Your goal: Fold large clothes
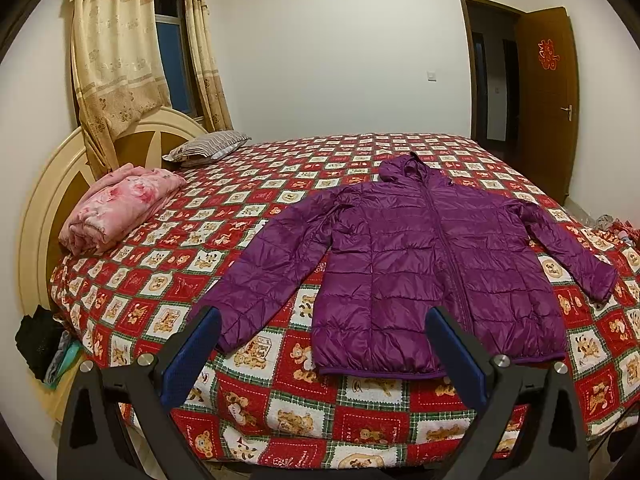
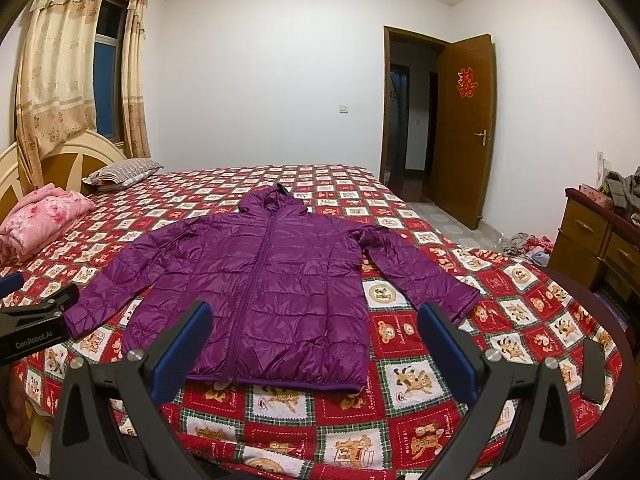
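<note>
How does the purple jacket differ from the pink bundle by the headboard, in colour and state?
The purple jacket lies spread flat, front up, sleeves out to the sides, hood away from the camera; the pink bundle is folded into a thick stack. The jacket is plain, shiny and quilted; the bundle is floral and looks soft. The jacket sits mid-bed, the bundle at the headboard end. Both rest on the bear-print bedspread, untouched.

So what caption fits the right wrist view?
Open right tool hovers above purple jacket spread flat on the bed.
</note>
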Available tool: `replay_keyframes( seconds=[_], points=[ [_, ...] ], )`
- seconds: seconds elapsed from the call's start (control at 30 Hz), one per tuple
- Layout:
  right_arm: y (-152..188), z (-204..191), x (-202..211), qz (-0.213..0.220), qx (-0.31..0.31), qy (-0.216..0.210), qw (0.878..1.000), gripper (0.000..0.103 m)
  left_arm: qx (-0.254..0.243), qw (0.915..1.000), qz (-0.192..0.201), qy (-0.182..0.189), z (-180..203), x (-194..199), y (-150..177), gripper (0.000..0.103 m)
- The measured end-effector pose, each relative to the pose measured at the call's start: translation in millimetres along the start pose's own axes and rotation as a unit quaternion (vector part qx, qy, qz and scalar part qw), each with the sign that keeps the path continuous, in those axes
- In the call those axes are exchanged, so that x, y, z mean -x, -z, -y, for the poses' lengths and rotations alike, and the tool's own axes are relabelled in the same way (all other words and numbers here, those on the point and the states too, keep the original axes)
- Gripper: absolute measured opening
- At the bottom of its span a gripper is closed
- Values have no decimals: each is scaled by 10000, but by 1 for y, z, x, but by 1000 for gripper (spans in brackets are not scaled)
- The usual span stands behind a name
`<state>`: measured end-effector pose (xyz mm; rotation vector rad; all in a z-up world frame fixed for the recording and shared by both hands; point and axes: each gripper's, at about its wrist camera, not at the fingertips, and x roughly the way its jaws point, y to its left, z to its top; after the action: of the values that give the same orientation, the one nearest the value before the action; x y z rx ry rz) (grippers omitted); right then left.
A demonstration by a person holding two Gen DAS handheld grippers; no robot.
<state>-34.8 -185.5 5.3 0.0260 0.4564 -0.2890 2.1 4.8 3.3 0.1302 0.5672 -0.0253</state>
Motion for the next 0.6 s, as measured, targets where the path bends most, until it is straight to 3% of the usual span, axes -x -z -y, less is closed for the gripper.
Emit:
replay_keyframes(
  seconds=[0.6],
  points=[
    [0,-1,0,-8,-4,9,10000,103,4,10000,19,-4,0,1,0,102]
  ],
)
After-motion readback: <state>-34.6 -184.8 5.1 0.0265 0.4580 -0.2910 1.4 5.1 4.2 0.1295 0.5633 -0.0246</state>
